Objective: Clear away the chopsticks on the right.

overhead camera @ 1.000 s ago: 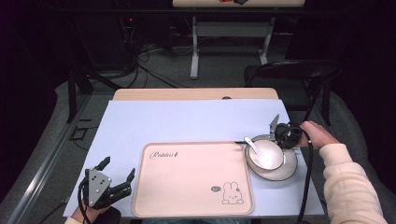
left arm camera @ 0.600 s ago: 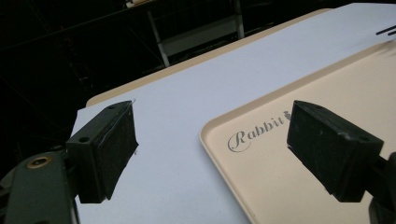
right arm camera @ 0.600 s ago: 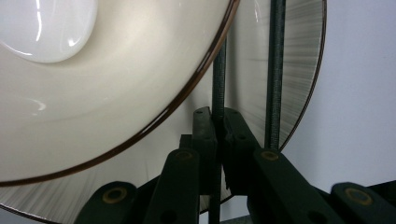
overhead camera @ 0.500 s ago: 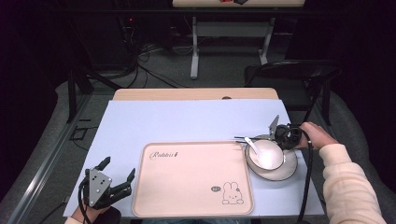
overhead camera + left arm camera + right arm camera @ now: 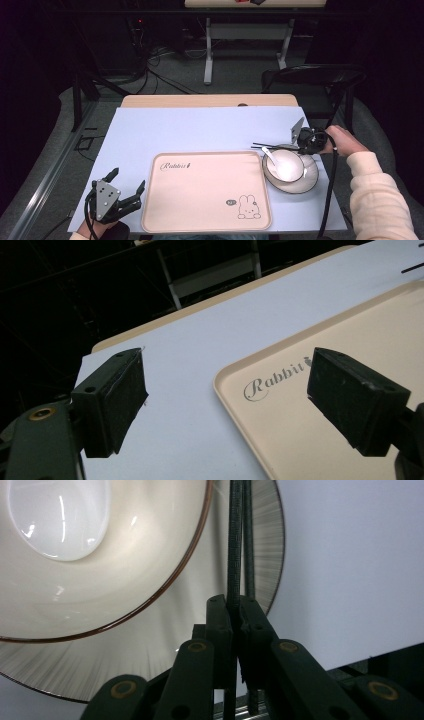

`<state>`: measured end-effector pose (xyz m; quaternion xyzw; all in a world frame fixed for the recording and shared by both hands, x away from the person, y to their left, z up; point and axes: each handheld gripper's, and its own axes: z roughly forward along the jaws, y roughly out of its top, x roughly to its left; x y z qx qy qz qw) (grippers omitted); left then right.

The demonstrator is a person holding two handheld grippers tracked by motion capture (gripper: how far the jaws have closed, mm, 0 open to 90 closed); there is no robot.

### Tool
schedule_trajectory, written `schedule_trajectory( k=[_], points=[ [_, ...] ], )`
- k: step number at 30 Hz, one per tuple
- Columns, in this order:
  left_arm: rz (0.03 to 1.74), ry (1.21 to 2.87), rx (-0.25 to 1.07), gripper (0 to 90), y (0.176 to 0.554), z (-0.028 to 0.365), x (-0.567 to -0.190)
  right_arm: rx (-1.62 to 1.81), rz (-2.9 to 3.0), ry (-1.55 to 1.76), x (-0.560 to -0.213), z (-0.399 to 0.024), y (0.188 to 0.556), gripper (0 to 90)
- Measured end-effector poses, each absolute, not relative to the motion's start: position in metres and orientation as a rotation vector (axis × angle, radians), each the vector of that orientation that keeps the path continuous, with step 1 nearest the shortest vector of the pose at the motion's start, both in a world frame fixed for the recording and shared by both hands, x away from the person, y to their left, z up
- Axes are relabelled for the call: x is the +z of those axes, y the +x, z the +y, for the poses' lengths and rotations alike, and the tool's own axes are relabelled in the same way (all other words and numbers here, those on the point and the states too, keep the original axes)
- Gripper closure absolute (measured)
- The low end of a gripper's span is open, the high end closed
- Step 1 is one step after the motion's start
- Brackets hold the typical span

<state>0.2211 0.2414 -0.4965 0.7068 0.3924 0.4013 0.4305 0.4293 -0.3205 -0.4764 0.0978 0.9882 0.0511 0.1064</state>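
Note:
My right gripper [image 5: 295, 145] [image 5: 233, 602] is shut on a pair of thin black chopsticks [image 5: 267, 146] [image 5: 235, 540]. They point left over the far rim of a ribbed grey plate [image 5: 311, 180] [image 5: 262, 545]. On the plate stands a white bowl [image 5: 289, 166] [image 5: 100, 565] with a white spoon [image 5: 269, 155] [image 5: 60, 515] in it. A beige tray [image 5: 205, 195] [image 5: 285, 440], marked "Rabbit" and with a bunny drawing, lies left of the plate. My left gripper [image 5: 127, 180] [image 5: 227, 395] hovers open at the tray's near left corner, holding nothing.
A pale sheet [image 5: 200, 130] covers the wooden table [image 5: 205, 101]. A black chair [image 5: 310, 75] stands behind the table's right corner. Another table's legs and several cables lie on the floor beyond. A sleeved arm [image 5: 380, 200] reaches in at the right.
The chopsticks in my right gripper have come away from the plate and now stick out to the left beyond the bowl. My left gripper has stayed still.

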Motion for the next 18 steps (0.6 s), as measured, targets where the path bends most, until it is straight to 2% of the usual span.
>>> schedule_trajectory(
  k=[11, 18],
  points=[
    [0.981, 1.753, 1.006, 15.6, 0.22, 0.242, -0.496, 0.133, 2.835, 0.424, -0.45, -0.31, 0.423, 85.2],
    [0.983, 1.747, 1.011, 15.6, 0.22, 0.242, -0.496, 0.178, 2.766, 0.553, -0.421, -0.293, 0.41, 85.1]
  ],
)
